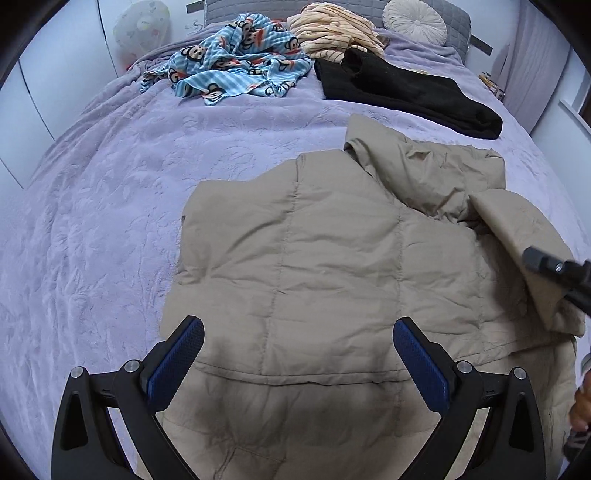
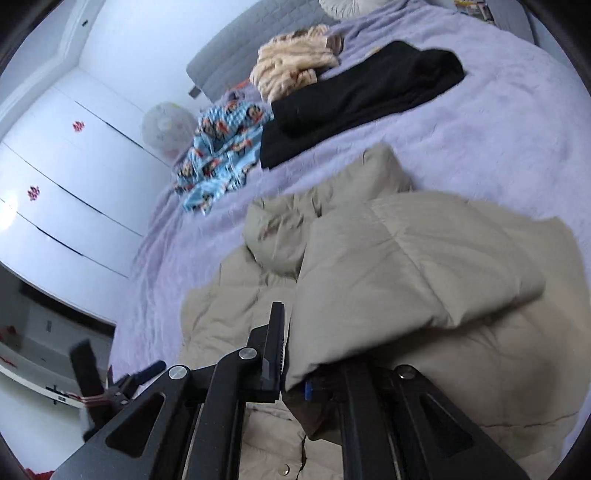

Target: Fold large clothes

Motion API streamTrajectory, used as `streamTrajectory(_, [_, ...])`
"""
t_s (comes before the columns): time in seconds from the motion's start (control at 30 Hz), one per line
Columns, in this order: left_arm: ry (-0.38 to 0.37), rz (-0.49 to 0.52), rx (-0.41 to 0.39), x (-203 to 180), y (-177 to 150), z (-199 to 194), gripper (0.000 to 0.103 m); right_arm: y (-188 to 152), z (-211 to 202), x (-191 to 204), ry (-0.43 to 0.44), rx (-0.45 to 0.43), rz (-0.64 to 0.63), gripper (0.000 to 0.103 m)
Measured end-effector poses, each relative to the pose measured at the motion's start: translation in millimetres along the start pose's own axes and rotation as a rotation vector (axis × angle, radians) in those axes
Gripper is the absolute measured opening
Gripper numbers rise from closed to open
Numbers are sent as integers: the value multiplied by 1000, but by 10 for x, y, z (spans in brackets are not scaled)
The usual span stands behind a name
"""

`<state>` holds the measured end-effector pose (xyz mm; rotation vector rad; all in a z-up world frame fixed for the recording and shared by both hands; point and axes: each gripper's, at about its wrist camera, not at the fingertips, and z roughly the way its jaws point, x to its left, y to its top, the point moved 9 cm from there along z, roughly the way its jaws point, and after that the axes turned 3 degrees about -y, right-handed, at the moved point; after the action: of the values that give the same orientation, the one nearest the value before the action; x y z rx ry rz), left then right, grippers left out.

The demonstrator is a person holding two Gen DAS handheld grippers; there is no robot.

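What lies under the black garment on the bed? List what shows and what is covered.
The black garment lies on the lilac blanket. Its far end overlaps the edge of the cream striped garment. Whatever else sits beneath it is covered.

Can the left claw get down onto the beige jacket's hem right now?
Probably yes: the left claw hovers open just above the beige jacket, nothing between; the right claw pinches a sleeve off to the side.
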<state>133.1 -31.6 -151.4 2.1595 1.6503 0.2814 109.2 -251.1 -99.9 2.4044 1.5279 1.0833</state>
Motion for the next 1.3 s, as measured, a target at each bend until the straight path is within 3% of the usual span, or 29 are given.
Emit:
streamTrajectory(0.13, [2, 5, 1, 51, -21, 97, 103, -464, 443, -170, -69, 96, 13, 9])
streamTrajectory(0.33, [-53, 16, 28, -216, -19, 270, 103, -612, 623, -418, -102, 149, 71, 9])
streamTrajectory(0.4, [-78, 23, 27, -316, 22, 278, 103, -605, 562, -414, -113, 174, 86, 16])
streamTrajectory(0.43, [-92, 23, 21, -352, 57, 276, 103, -592, 494, -397, -103, 178, 96, 38])
streamTrajectory(0.47, [-107, 20, 15, -373, 96, 269, 103, -565, 409, -366, -79, 168, 108, 71])
streamTrajectory(0.5, [-125, 11, 10, -382, 134, 265, 103, -544, 282, -344, -46, 142, 128, 85])
streamTrajectory(0.6, [-160, -25, 4, -344, 217, 264, 103, -503, -98, -455, -21, 39, 218, 84])
streamTrajectory(0.7, [-174, -48, 4, -273, 250, 269, 103, -443, -294, -839, -10, -48, 405, 80])
streamTrajectory(0.73, [-179, -54, 3, -248, 256, 267, 103, -415, -324, -973, -3, -65, 462, 73])
streamTrajectory(0.8, [-205, -70, -1, -204, 260, 252, 103, -325, -342, -1114, 19, -90, 520, 32])
streamTrajectory(0.83, [-226, -82, 0, -183, 259, 243, 103, -266, -324, -1129, 21, -96, 513, 27])
streamTrajectory(0.9, [-286, -117, -1, -131, 268, 213, 103, -156, -292, -1001, 8, -107, 442, 19])
streamTrajectory(1.07, [-438, -233, 4, 15, 307, 163, 103, -100, -179, -132, 13, -68, 73, 18])
streamTrajectory(1.17, [-495, -306, 14, 104, 318, 176, 103, -356, 53, 364, 11, 14, -124, 18])
streamTrajectory(1.3, [-606, -397, 36, 110, 332, 197, 103, -815, 425, 645, -12, 165, -236, 18])
